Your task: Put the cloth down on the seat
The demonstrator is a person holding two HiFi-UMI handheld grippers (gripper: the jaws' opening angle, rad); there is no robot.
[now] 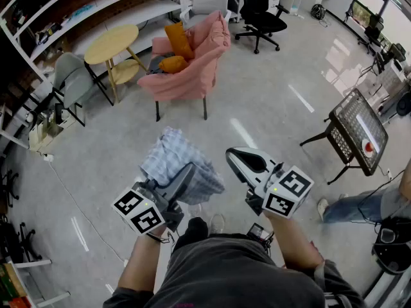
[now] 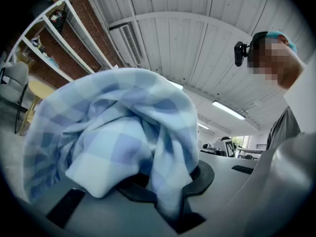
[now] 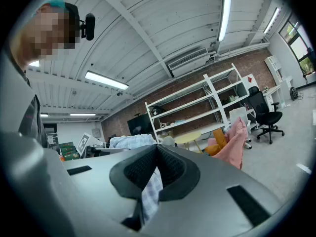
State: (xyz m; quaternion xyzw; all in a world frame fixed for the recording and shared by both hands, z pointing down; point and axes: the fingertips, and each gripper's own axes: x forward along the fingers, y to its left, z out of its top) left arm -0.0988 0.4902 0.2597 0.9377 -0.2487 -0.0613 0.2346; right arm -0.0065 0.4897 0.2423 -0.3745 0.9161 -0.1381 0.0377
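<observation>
Firstly, head view: 2 grippers held level above the floor; blue checked cloth (image 1: pixel 180 162) bunched at the left gripper (image 1: pixel 185 175), with the right gripper (image 1: pixel 234 159) just beside it; pink armchair (image 1: pixel 192 69) well apart. Left gripper view: jaws nearly together, pinching the cloth, which drapes over them. Right gripper view: jaws closed on 1 cloth strip.

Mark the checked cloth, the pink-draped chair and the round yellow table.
Blue checked cloth (image 1: pixel 173 159): head view, bunched middle.
Pink-draped chair (image 1: pixel 215 43): head view, draped backrest.
Round yellow wooden table (image 1: pixel 112 43): head view, tabletop centre.
</observation>
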